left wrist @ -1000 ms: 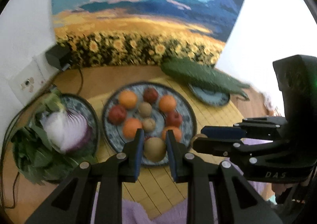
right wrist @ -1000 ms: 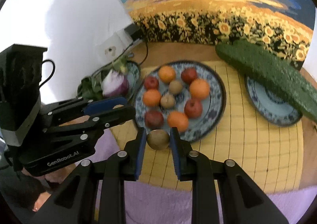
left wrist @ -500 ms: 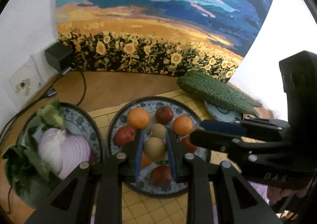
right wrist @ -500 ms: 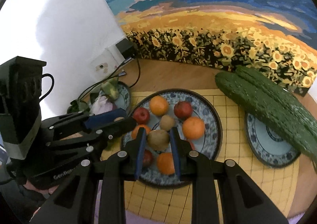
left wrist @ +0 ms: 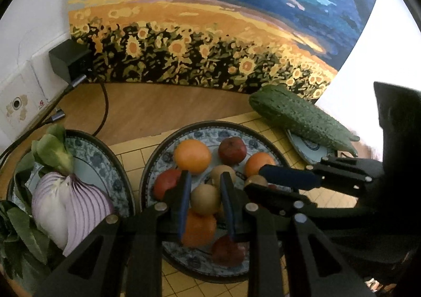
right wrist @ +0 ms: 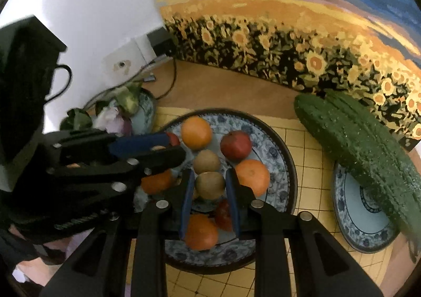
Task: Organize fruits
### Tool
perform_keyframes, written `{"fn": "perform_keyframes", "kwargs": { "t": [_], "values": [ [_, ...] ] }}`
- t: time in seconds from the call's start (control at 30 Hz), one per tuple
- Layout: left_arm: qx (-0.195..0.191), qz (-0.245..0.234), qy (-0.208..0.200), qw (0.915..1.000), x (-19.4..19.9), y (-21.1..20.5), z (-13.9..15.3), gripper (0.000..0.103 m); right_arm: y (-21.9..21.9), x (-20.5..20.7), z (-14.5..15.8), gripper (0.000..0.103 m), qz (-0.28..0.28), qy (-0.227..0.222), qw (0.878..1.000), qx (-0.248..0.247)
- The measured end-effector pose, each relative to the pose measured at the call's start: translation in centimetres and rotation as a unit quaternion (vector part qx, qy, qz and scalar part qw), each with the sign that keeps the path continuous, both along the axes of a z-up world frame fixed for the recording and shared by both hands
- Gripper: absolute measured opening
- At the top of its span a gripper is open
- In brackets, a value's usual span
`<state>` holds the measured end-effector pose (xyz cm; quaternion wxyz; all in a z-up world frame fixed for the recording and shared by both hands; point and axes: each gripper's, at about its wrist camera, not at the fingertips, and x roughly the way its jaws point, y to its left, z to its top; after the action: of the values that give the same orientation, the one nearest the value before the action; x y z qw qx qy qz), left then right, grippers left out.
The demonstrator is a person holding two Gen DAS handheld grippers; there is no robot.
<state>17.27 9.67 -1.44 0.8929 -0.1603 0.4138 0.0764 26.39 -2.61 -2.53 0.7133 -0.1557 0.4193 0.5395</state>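
A large blue-patterned plate holds several oranges, red apples and a brown kiwi. My left gripper is shut on a kiwi over the middle of the plate. In the right wrist view my right gripper is shut on another kiwi, also above the plate's middle. The two grippers hang side by side, close together. Each shows in the other's view: the right gripper and the left gripper.
The plate sits on a yellow grid mat. To the left, a plate carries a cut red onion and leafy greens. To the right, cucumbers lie across a small plate. A charger with cable and a sunflower painting stand behind.
Both grippers have moved forward and a little down with their kiwis, from the plate's near rim to over its middle. The plate now looks larger and closer.
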Motion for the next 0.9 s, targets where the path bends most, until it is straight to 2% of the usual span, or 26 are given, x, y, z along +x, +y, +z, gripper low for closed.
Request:
{"fn": "perform_keyframes", "kwargs": {
  "t": [0.1, 0.27, 0.33, 0.43, 0.5, 0.53, 0.6, 0.7, 0.83, 0.9],
  "values": [
    [0.002, 0.003, -0.002, 1.0000, -0.1, -0.1, 0.0, 0.023, -0.3, -0.3, 0.2, 0.026, 0.001, -0.012, 1.000, 0.000],
    [-0.007, 0.008, 0.003, 0.9999, 0.0, -0.2, -0.1, 0.023, -0.7, -0.2, 0.3, 0.026, 0.000, -0.007, 1.000, -0.010],
    [-0.003, 0.006, 0.005, 1.0000, -0.1, -0.3, -0.1, 0.024, -1.0, -0.4, 0.4, 0.032, -0.004, -0.003, 1.000, -0.009],
    [-0.002, 0.010, 0.001, 0.9999, -0.4, -0.2, 0.1, 0.034, -1.7, 0.0, 0.7, 0.051, -0.017, 0.006, 1.000, -0.011],
    [-0.009, 0.015, -0.006, 0.9998, -0.8, 0.1, 0.5, 0.049, -2.0, 0.3, 1.1, 0.059, -0.020, 0.013, 1.000, -0.011],
    [-0.011, 0.017, -0.011, 0.9997, -1.0, 0.2, 0.7, 0.052, -2.2, 0.5, 1.5, 0.064, -0.023, 0.012, 1.000, -0.009],
    [-0.007, 0.018, -0.018, 0.9997, -1.3, 0.3, 1.2, 0.063, -2.5, 0.5, 2.0, 0.069, -0.026, 0.009, 1.000, -0.004],
    [0.009, 0.026, -0.019, 0.9994, -1.5, 0.2, 1.9, 0.073, -2.8, 0.5, 2.5, 0.071, -0.030, 0.010, 1.000, 0.000],
    [0.009, 0.022, -0.025, 0.9994, -1.7, 0.0, 2.5, 0.078, -3.5, 0.4, 3.1, 0.077, -0.043, 0.006, 0.999, 0.004],
    [0.009, 0.021, -0.024, 0.9995, -1.7, -0.1, 2.6, 0.086, -4.1, 0.4, 3.1, 0.081, -0.053, 0.016, 0.998, 0.005]
  ]
}}
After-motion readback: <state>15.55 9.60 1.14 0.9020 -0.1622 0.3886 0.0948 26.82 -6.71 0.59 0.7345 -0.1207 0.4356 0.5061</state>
